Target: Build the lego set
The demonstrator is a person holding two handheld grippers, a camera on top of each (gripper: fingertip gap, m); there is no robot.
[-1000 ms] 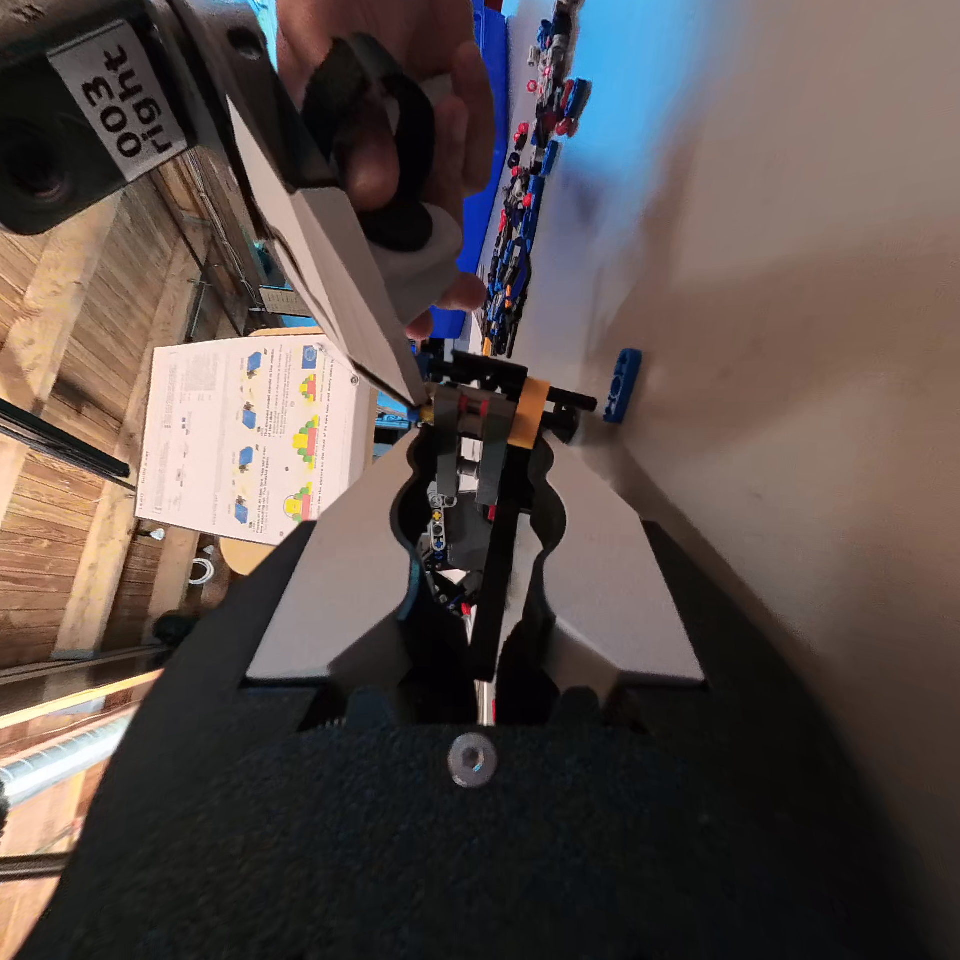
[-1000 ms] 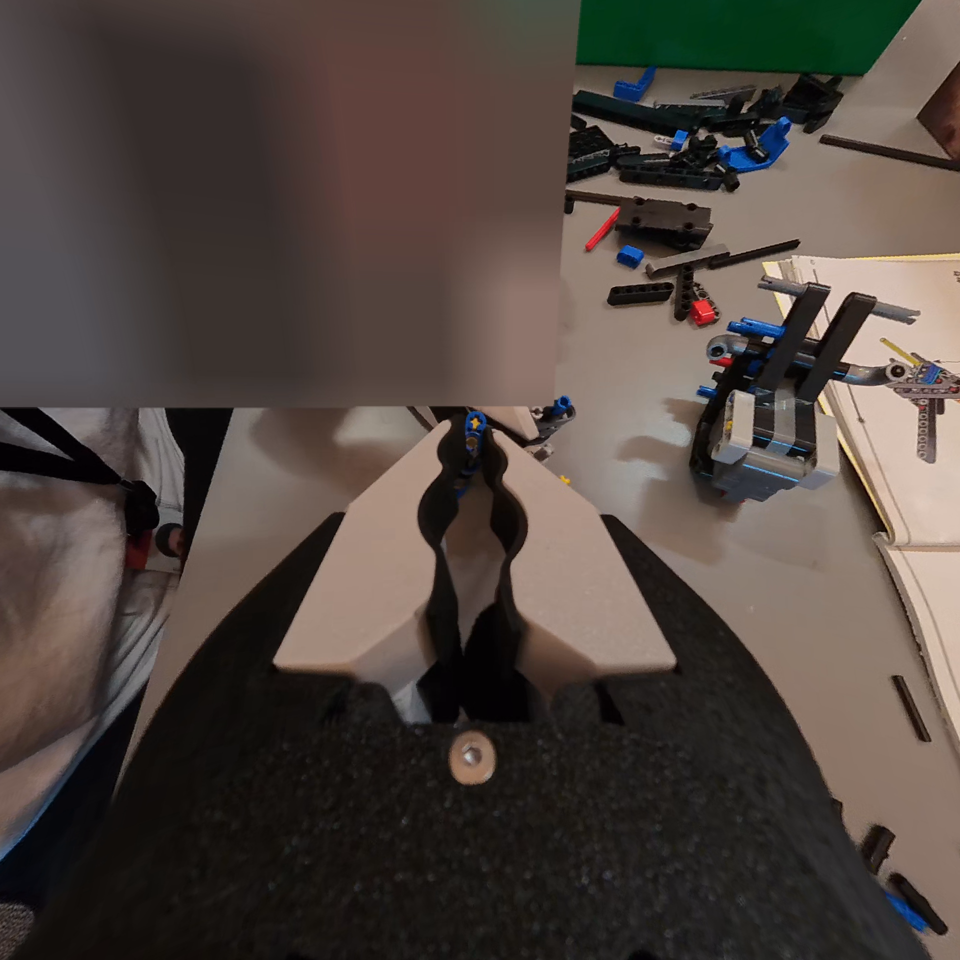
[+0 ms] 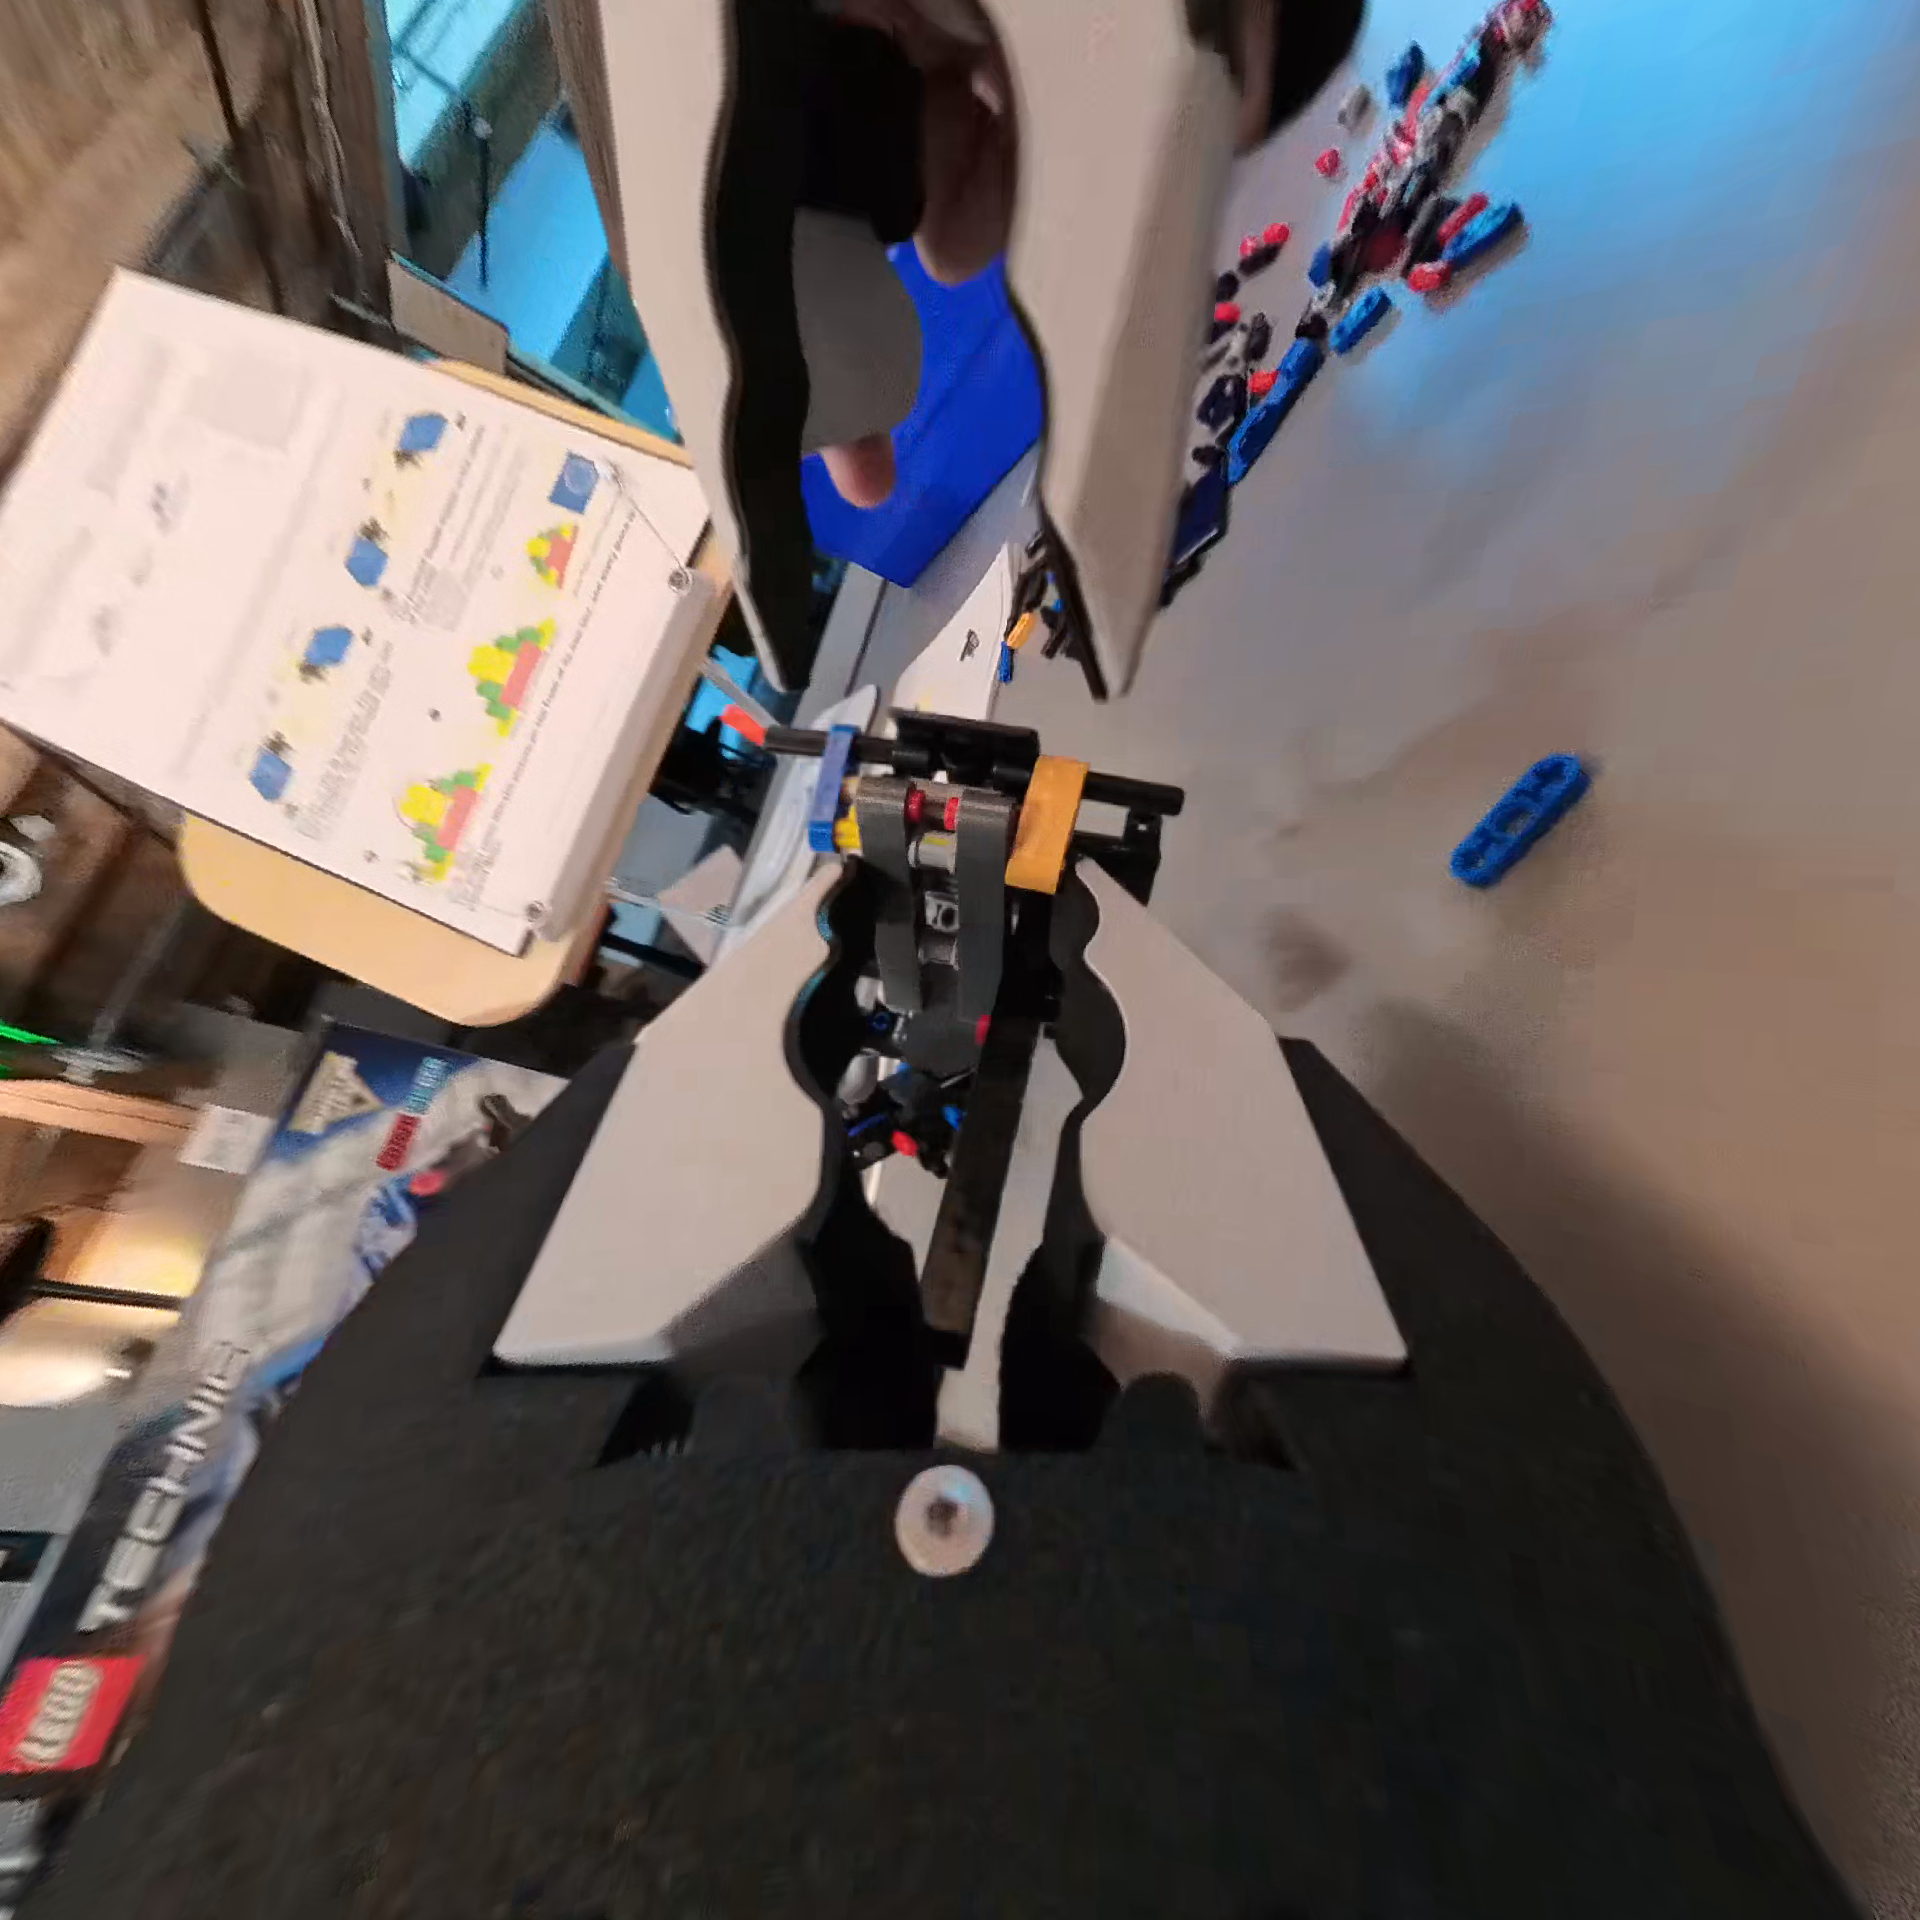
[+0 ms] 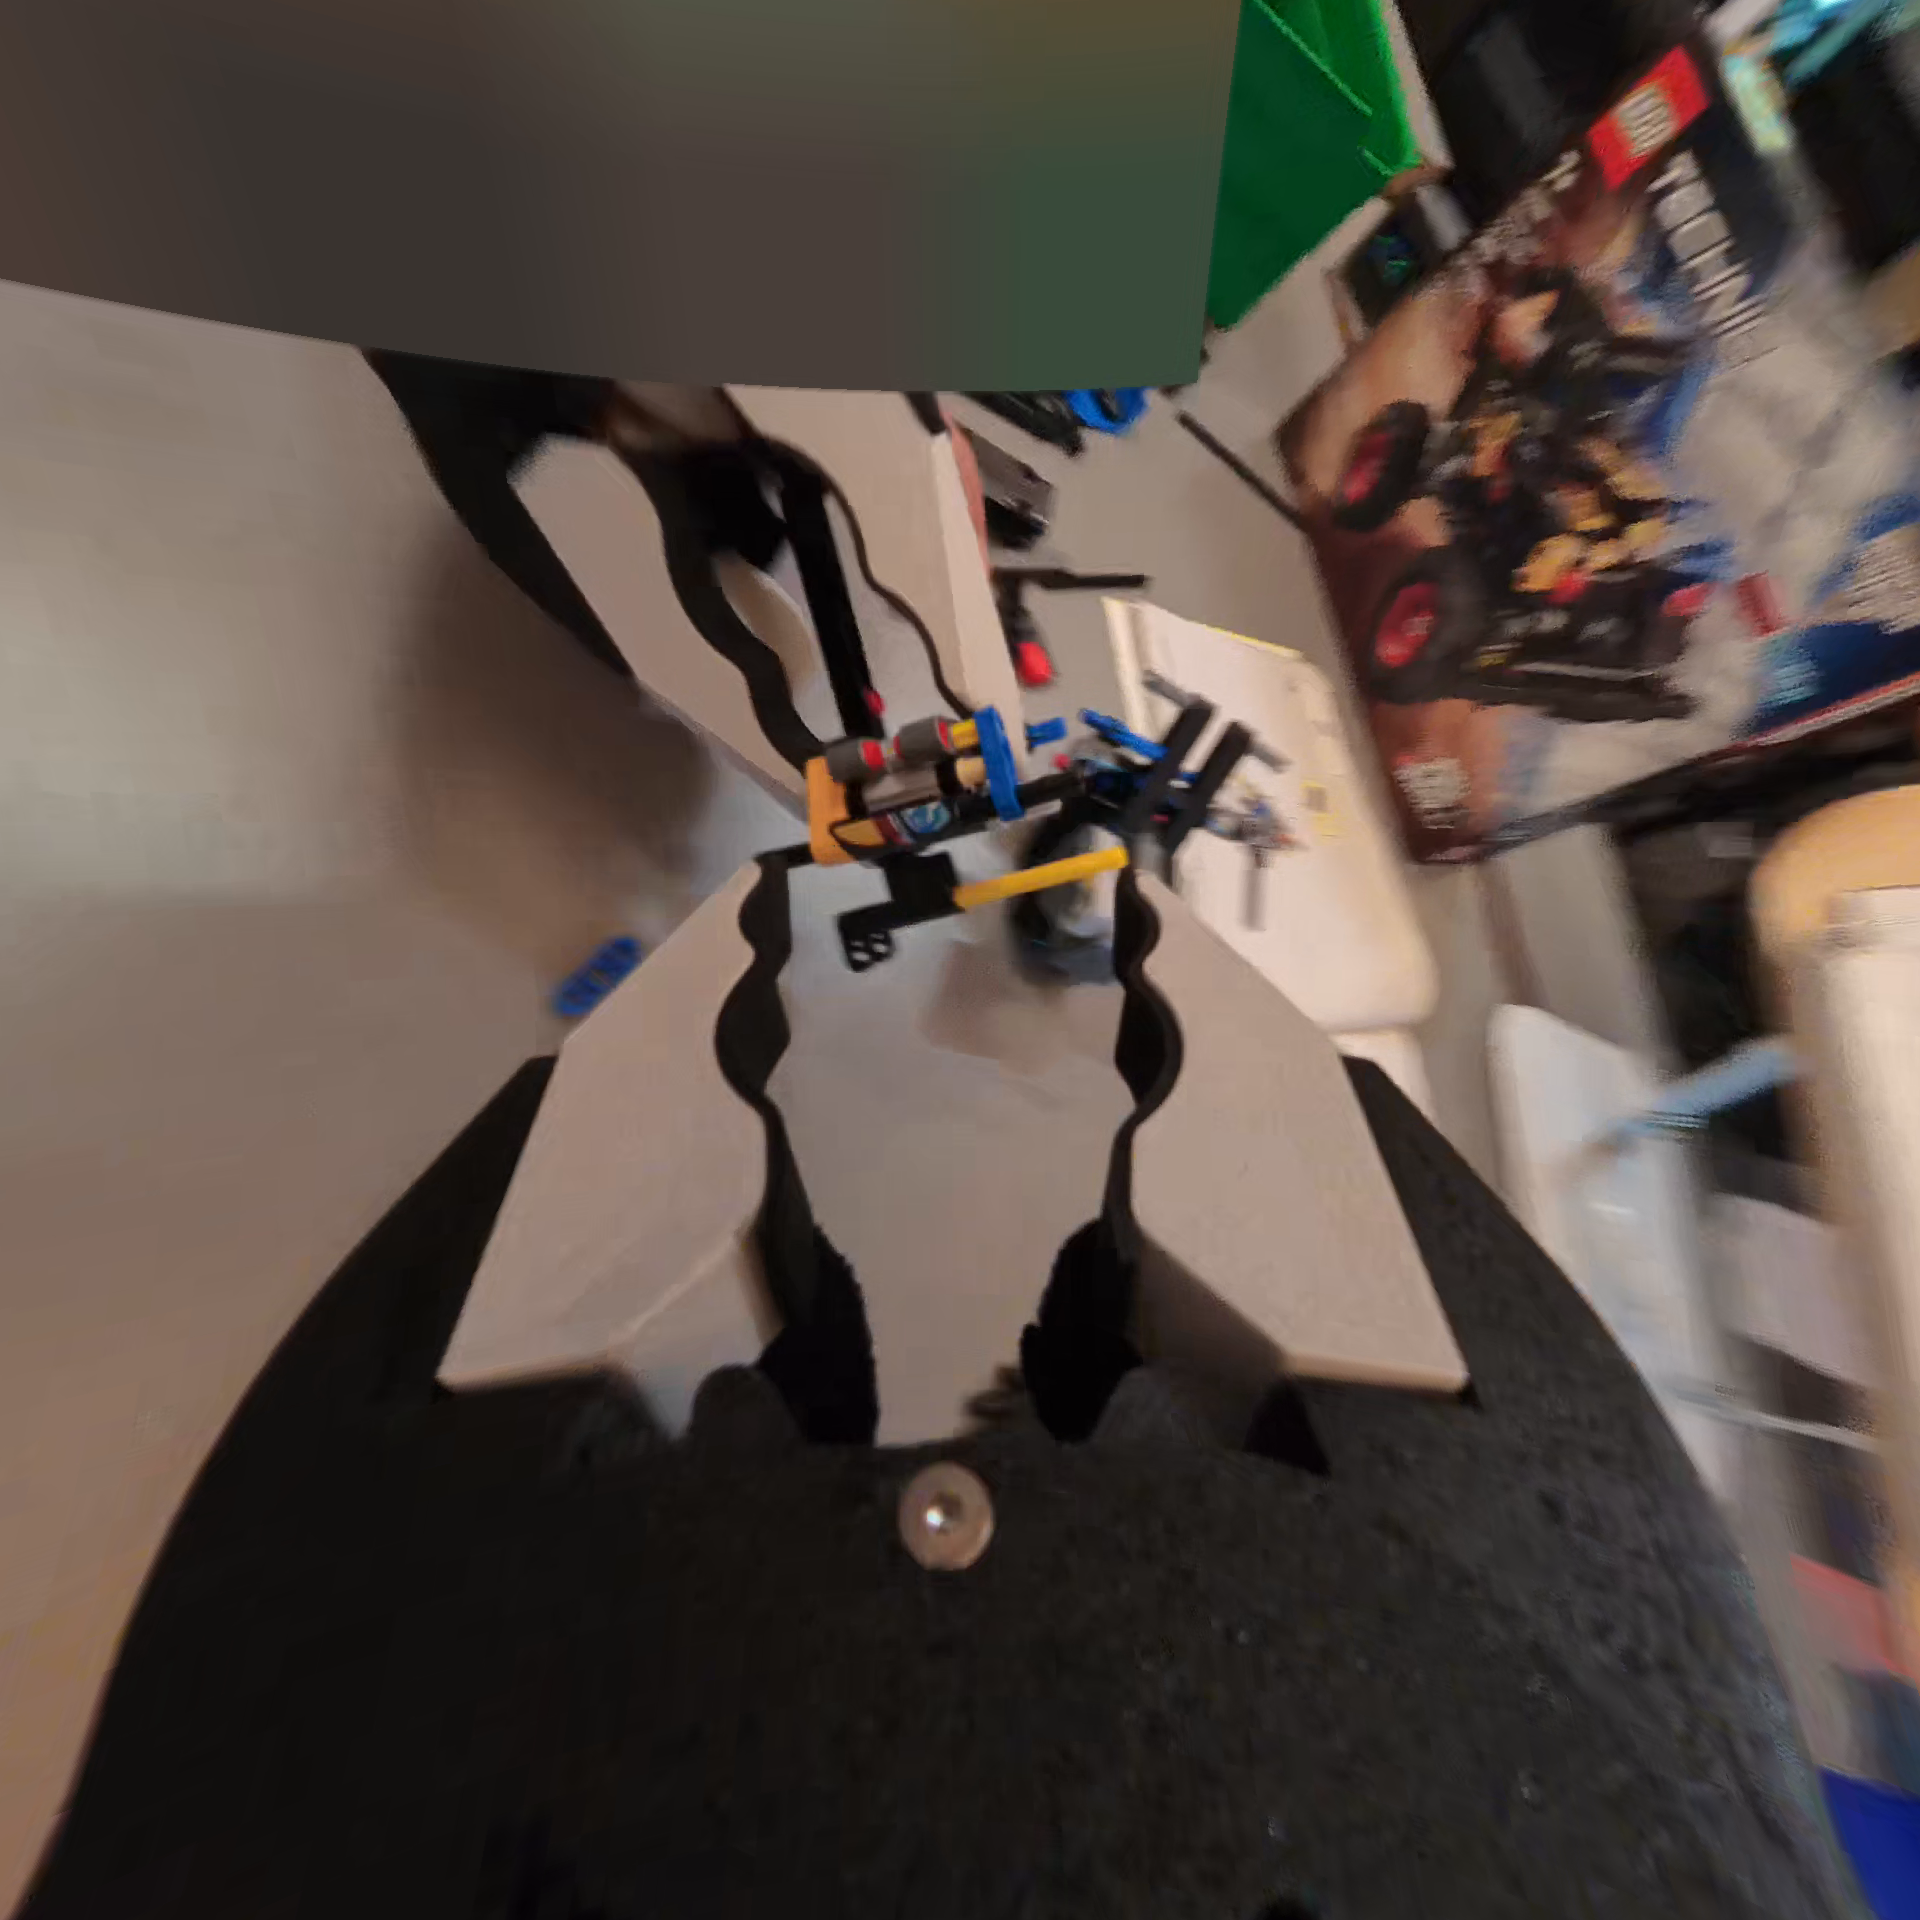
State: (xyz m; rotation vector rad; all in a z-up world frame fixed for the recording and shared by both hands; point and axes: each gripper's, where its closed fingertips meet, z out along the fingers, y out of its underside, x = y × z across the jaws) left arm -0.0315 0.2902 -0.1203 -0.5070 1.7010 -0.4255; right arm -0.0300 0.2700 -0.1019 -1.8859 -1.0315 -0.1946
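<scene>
**Left jaws hold the sub-assembly, right jaws spread and empty**

Jaws of the left gripper (image 3: pixel 951 883) are pinched on a small lego sub-assembly (image 3: pixel 951 831), its long black beam running back between them and its head poking out at 12 o'clock. That head carries grey liftarms, an orange block on the 3 o'clock end and a blue piece at 9 o'clock, all threaded on a black axle. Held up off the worktop (image 3: pixel 1558 1039), it sits between the two tools.

Facing it, the right gripper (image 4: pixel 940 894) has its jaws spread wide with nothing between them; the sub-assembly hangs just beyond their tips, not touching.

Farther out in the right wrist view, at 2 o'clock, a second built section (image 4: pixel 1164 790) in black and blue rests near the open instruction booklet (image 4: pixel 1278 810), with the set's box (image 4: pixel 1621 436) behind it. In the left wrist view a lone blue beam (image 3: pixel 1519 821) lies at 3 o'clock, and a loose pile of parts (image 3: pixel 1351 260) spreads at 1 o'clock.

Judging by this, the build is at an early-to-middle stage: two small modules exist, many pieces lie unused, and the modules are not yet joined.
</scene>
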